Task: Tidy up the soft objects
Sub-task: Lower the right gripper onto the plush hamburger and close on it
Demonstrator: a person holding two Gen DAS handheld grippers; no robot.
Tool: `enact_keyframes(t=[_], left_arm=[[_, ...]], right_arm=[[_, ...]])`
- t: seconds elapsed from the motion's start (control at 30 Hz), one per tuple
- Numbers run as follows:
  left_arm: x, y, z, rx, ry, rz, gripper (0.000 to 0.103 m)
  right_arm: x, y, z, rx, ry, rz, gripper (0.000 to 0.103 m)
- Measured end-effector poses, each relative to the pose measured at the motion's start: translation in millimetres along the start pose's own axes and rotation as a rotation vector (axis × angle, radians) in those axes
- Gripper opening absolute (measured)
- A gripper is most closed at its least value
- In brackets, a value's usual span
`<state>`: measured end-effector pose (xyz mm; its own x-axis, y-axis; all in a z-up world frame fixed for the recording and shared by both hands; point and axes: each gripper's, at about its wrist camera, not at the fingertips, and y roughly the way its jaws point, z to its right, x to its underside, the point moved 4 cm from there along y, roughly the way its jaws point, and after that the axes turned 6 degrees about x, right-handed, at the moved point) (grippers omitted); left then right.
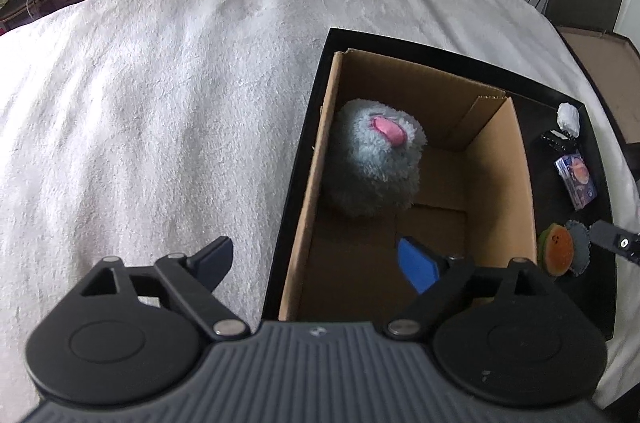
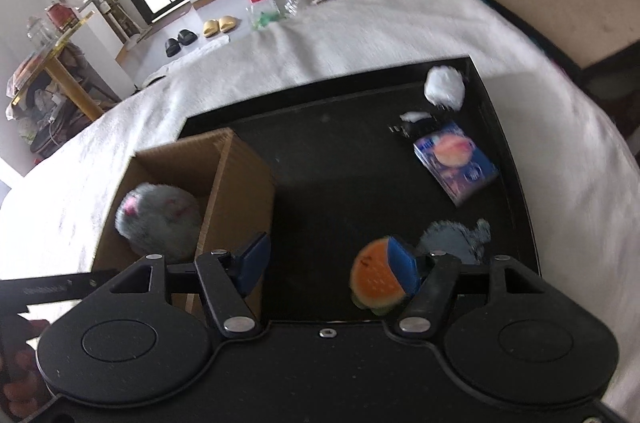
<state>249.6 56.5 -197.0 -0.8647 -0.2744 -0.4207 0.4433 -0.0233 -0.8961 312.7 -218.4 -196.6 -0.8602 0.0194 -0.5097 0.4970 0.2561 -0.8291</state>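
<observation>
A grey plush toy [image 1: 372, 163] with a pink patch lies inside the open cardboard box [image 1: 500, 163], toward its far left corner. My left gripper [image 1: 316, 263] hovers over the box's near end, open wide with nothing between its fingers. The box stands on a black tray [image 1: 304, 127]. In the right wrist view my right gripper [image 2: 329, 263] is open above the tray [image 2: 340, 151]. A soft watermelon slice [image 2: 372, 279] lies on the tray just under its right finger [image 2: 404, 265], and the left finger is well clear of it. A grey fuzzy piece [image 2: 456, 235] lies beside the slice.
A white fluffy ball [image 2: 444, 89], a small black clip [image 2: 416, 127] and a blue packet [image 2: 456, 163] sit at the tray's far right. The tray rests on a white textured cloth [image 1: 160, 103]. A brown-topped case [image 2: 560, 3] stands beyond the right edge.
</observation>
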Motion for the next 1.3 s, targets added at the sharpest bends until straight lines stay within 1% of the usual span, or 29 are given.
enact_keyframes(t=[0.23,0.6,0.73,0.87,0.9,0.93,0.97,1.03,1.13,1.3], left_arm=[[-0.4,5.3,12.0,-0.034,0.019,-0.007,0.089],[-4.0,18.8,25.6,-0.072,0.027,-0.024,0.089],[-5.8,21.1,28.9,-0.076,0.032,-0.024,0.089],[-6.1,22.4,29.6,-0.097,0.052,-0.013,0.089],[-6.1,22.7,29.0,-0.102,0.055,-0.012,0.089],[-5.6,23.7,28.1,-0.104,0.057,-0.014,0.089],[-5.1,24.9,26.9,-0.105,0.056,-0.019,0.089],[-4.0,25.8,23.6,-0.109,0.046,-0.023,0.089],[-3.1,24.0,20.6,-0.102,0.036,-0.021,0.089],[-5.0,16.3,17.4,-0.086,0.029,-0.006,0.089]], right_arm=[[16.1,18.8,17.0,-0.005,0.03,-0.027,0.064],[28.1,56.2,22.5,0.056,-0.011,-0.092,0.064],[29.2,61.2,21.3,0.088,-0.047,-0.087,0.064],[30.5,63.4,19.2,0.088,-0.06,-0.087,0.064],[31.3,63.4,18.4,0.09,-0.067,-0.085,0.06],[31.9,63.5,17.0,0.089,-0.074,-0.086,0.049],[32.9,64.8,17.1,0.086,-0.079,-0.095,0.044],[34.9,66.0,18.9,0.085,-0.073,-0.103,0.04],[34.4,60.9,18.5,0.083,-0.078,-0.087,0.034],[32.4,56.6,16.4,0.084,-0.073,-0.089,0.033]])
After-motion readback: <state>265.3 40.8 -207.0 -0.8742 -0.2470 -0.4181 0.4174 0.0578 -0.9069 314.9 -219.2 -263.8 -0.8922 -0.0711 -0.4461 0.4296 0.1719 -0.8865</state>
